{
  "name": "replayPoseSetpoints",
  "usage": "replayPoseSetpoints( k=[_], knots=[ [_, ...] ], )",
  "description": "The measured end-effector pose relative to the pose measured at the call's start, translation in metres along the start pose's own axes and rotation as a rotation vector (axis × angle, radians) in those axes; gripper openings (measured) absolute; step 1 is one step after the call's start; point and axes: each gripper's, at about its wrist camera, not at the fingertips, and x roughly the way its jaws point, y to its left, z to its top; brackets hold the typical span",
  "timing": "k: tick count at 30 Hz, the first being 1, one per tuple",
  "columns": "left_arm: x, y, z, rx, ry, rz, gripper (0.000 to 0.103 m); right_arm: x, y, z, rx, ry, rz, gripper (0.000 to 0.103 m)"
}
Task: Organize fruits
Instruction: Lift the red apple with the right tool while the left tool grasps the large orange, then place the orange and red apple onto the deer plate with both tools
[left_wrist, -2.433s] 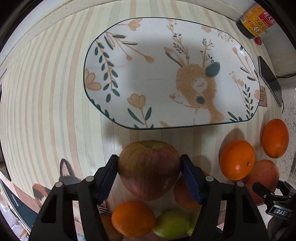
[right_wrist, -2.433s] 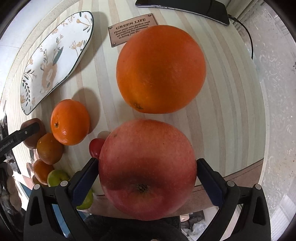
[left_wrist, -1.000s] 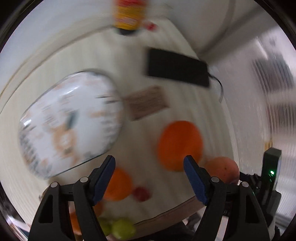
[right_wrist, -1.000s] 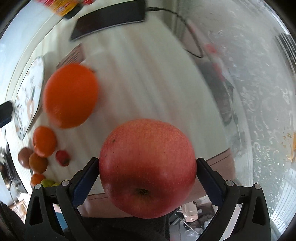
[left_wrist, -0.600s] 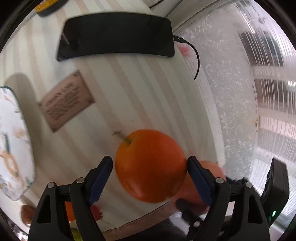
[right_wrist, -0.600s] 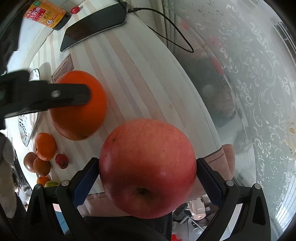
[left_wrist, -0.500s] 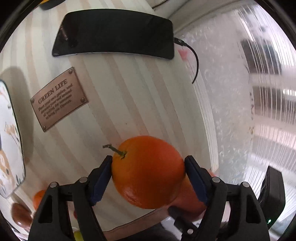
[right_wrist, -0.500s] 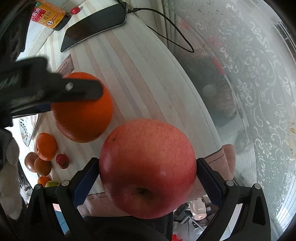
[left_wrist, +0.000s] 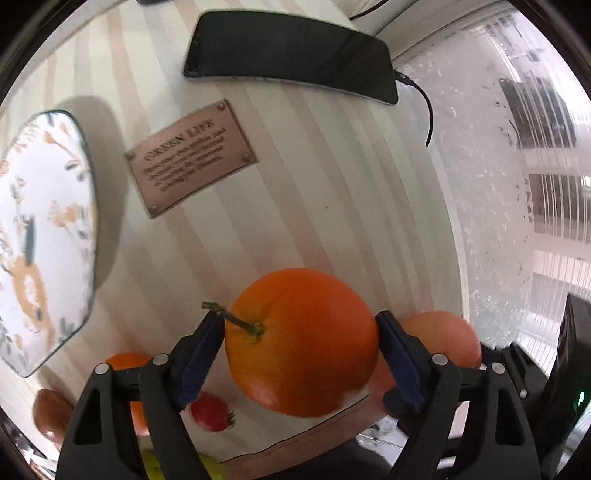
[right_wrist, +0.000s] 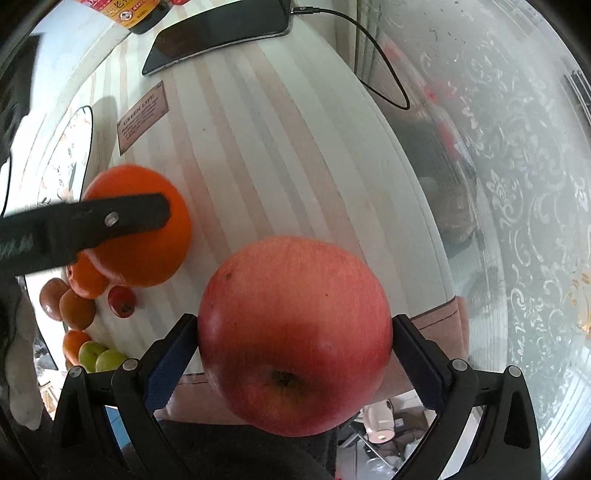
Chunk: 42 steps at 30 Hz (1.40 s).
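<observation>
A big orange (left_wrist: 301, 343) with a short stem rests on the striped table, between the fingers of my left gripper (left_wrist: 299, 318). Those jaws are opening: the right pad is at the peel, while a thin gap shows at the left pad. In the right wrist view, one left finger (right_wrist: 110, 218) crosses over the same orange (right_wrist: 147, 258). My right gripper (right_wrist: 294, 322) is shut on a large red apple (right_wrist: 295, 332), held above the table's near edge. That apple (left_wrist: 443, 339) also shows just right of the orange.
A deer-print plate (left_wrist: 44, 240) lies at the left. A black phone (left_wrist: 291, 55) on a cable and a brown label (left_wrist: 190, 157) lie at the back. Small oranges, green fruit and a red fruit (right_wrist: 122, 301) crowd the front left corner. A patterned glass surface (right_wrist: 517, 184) lies to the right.
The left gripper, empty a second ago, swung right from the plate side and came down around the big orange, its jaws then widening. The right gripper keeps hold of the apple, hardly moving.
</observation>
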Motion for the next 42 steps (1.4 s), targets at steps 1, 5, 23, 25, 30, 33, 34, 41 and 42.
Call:
replayPoseSetpoints(
  k=[1,5,23,25,30,33,34,41,42],
  knots=[
    [0.007,0.002,0.004,-0.014,0.010,-0.014,0.083,0.001,0.000,0.002,0.002,0.002,0.001,0.103],
    [0.016,0.003,0.006,-0.031,-0.008,-0.018,0.075,0.003,0.004,0.006,0.010,0.013,0.009,0.103],
    [-0.062,0.072,-0.057,-0.065,-0.221,0.081,0.074,-0.024,0.019,0.013,-0.015,-0.028,0.092,0.102],
    [-0.084,0.089,-0.064,-0.090,-0.260,0.060,0.074,-0.030,0.031,0.019,-0.028,-0.026,0.124,0.102],
    [-0.128,0.109,-0.081,-0.166,-0.361,0.041,0.074,-0.052,0.080,0.037,-0.120,-0.051,0.159,0.102],
    [-0.150,0.137,-0.095,-0.240,-0.408,0.059,0.074,-0.063,0.126,0.053,-0.188,-0.058,0.190,0.102],
    [-0.152,0.143,-0.097,-0.259,-0.415,0.069,0.074,-0.066,0.141,0.059,-0.215,-0.060,0.193,0.102],
    [-0.156,0.231,-0.096,-0.435,-0.424,0.123,0.074,-0.059,0.244,0.114,-0.357,-0.067,0.149,0.102],
    [-0.156,0.243,-0.095,-0.453,-0.418,0.126,0.074,-0.054,0.251,0.124,-0.364,-0.067,0.137,0.102]
  ],
)
